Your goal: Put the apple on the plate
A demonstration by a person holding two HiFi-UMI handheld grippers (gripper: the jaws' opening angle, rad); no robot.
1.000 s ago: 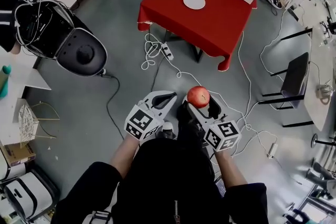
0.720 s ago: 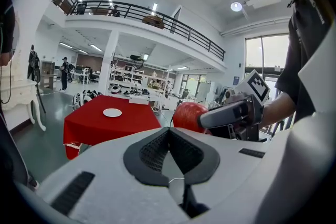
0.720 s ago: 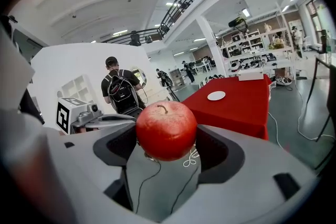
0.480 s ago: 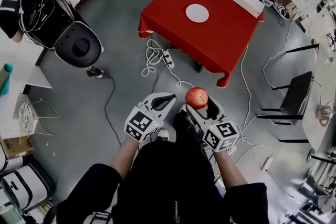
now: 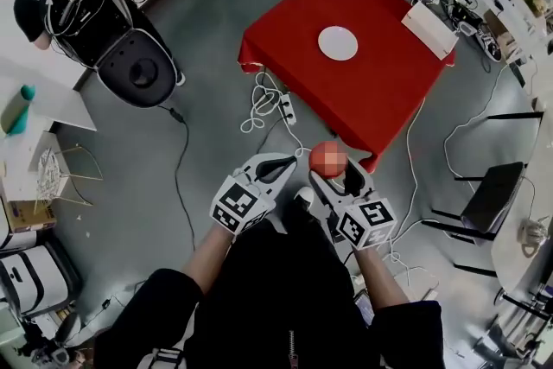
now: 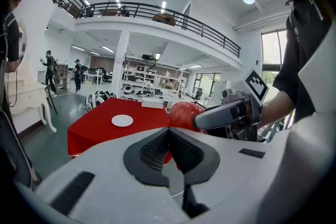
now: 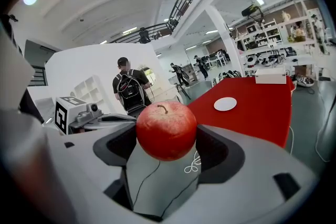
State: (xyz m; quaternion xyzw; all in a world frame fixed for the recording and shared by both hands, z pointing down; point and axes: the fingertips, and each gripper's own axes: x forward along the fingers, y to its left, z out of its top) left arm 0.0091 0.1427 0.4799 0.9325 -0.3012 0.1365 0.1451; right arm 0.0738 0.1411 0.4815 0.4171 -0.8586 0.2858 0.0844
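Note:
A red apple (image 5: 327, 158) (image 7: 166, 130) is pinched between the jaws of my right gripper (image 5: 333, 172) (image 7: 167, 152), held in the air over the grey floor. Ahead stands a table with a red cloth (image 5: 371, 73) (image 7: 257, 107), and a white plate (image 5: 337, 42) (image 7: 225, 104) (image 6: 122, 120) lies empty near its middle. My left gripper (image 5: 276, 165) (image 6: 169, 150) rides alongside, to the left of the apple (image 6: 184, 114), jaws shut with nothing between them. Both grippers are short of the table's near corner.
White cables and a power strip (image 5: 275, 102) lie on the floor before the table. A white box (image 5: 429, 28) sits on the table's far right edge. A black round-based machine (image 5: 138, 73) stands at the left, a black chair (image 5: 488, 194) at the right. A person with a backpack (image 7: 128, 89) stands at the left.
Both grippers have travelled forward with the apple. The red table and plate now sit lower in the head view, closer to the grippers. The grip on the apple is unchanged.

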